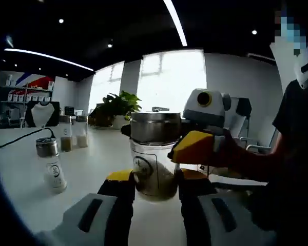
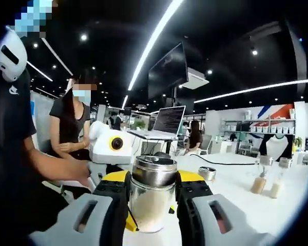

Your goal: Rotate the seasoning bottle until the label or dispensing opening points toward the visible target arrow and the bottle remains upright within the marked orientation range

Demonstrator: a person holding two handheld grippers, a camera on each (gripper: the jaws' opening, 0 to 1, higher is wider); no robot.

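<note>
Both grippers are on the seasoning bottle [image 1: 154,161] at once. In the left gripper view it stands upright dead centre, and the left gripper [image 1: 155,185] has its yellow-tipped jaws closed in on the glass low down, one at the bottle's 9 o'clock, one at its 3 o'clock. The label [image 1: 141,166], a round mark, faces this camera, slightly towards 8 o'clock on the glass.

The right gripper [image 1: 195,147] comes in from 3 o'clock in that view and meets the bottle higher, just under the steel cap [image 1: 155,126].

Switch to the right gripper view: the same bottle [image 2: 152,197] rises straight at 12 o'clock between that gripper's jaws [image 2: 152,190], which sit narrowed against the glass on both sides, cap [image 2: 154,171] level. Behind the bottle, the left gripper [image 2: 112,148] faces back from the opposite side.

So here's the geometry that matters: the two tools oppose each other across the bottle, its long axis is vertical, and any turn has to spin about that axis. Neither arm is nearer; both have contact. I can't make out a target arrow on the white table [image 1: 20,169], so how much turn is needed is unclear. My read: one grip needs to ease so the other can twist without tipping it.

A second bottle [image 1: 51,164] stands well apart at 9 o'clock.
</note>
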